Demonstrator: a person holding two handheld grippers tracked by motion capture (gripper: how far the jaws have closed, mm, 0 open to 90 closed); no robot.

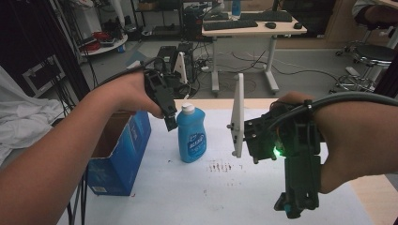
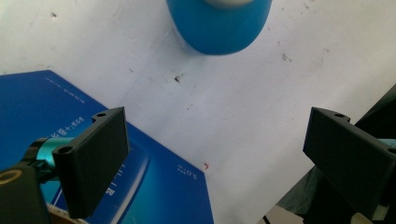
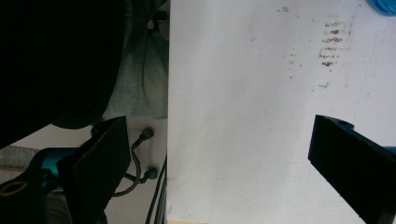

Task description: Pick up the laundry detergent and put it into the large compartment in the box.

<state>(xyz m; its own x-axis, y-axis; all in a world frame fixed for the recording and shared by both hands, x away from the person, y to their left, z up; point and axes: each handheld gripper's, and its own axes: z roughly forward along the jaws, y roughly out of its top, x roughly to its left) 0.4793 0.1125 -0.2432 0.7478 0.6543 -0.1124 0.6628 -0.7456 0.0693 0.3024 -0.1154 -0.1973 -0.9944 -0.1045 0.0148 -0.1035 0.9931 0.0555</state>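
Note:
A blue bottle with a white cap stands upright on the white table. My left gripper hangs just left of the bottle's shoulder, pointing down. In the left gripper view the left gripper is open wide with nothing between the jaws, and the bottle lies ahead at the top edge. My right gripper is held over the table's right front part, well apart from the bottle. The right gripper is open over bare table, holding nothing.
An open blue cardboard box sits at the table's left edge, close to the bottle, and the box also lies under the left jaw. Brownish stains mark the table. Beyond the table stand a desk and a stool.

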